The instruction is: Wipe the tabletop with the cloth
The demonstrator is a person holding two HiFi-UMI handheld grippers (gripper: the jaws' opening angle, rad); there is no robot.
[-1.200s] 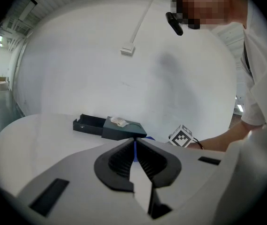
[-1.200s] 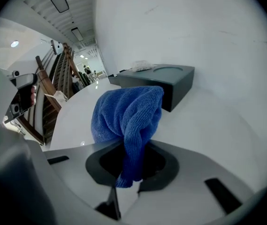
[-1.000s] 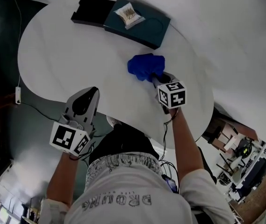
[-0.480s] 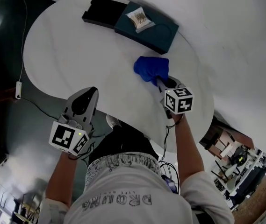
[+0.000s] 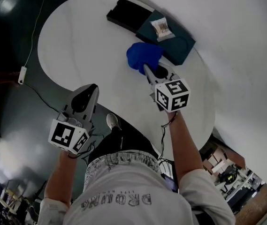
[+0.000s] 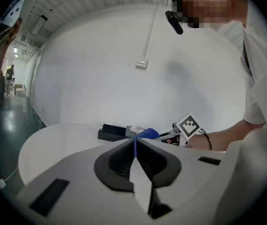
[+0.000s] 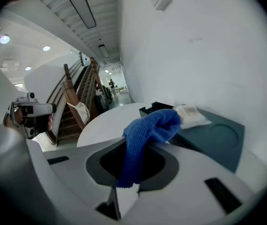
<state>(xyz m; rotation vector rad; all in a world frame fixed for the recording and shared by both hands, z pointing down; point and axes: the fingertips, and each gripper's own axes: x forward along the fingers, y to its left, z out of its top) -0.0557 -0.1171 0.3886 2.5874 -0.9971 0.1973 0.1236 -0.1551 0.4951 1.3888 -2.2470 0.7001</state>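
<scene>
A blue cloth [image 5: 142, 57] lies bunched on the round white tabletop [image 5: 86, 55], close to the dark teal tray. My right gripper [image 5: 148, 71] is shut on the blue cloth [image 7: 145, 135], which hangs out between its jaws and presses on the table. My left gripper [image 5: 87, 93] hovers at the table's near edge, shut with nothing held. In the left gripper view its jaws [image 6: 134, 146] meet in a line, and the cloth [image 6: 147, 133] and the right gripper's marker cube [image 6: 188, 125] show beyond them.
A dark teal tray [image 5: 180, 43] with a small wrapped packet [image 5: 161, 28] sits at the table's far side, next to a black box [image 5: 128, 15]. A cable with a white plug [image 5: 22, 74] runs over the dark floor at left. A white wall stands behind the table.
My right gripper has dragged the blue cloth up and to the left across the table, closer to the teal tray. The left gripper has stayed at the near edge.
</scene>
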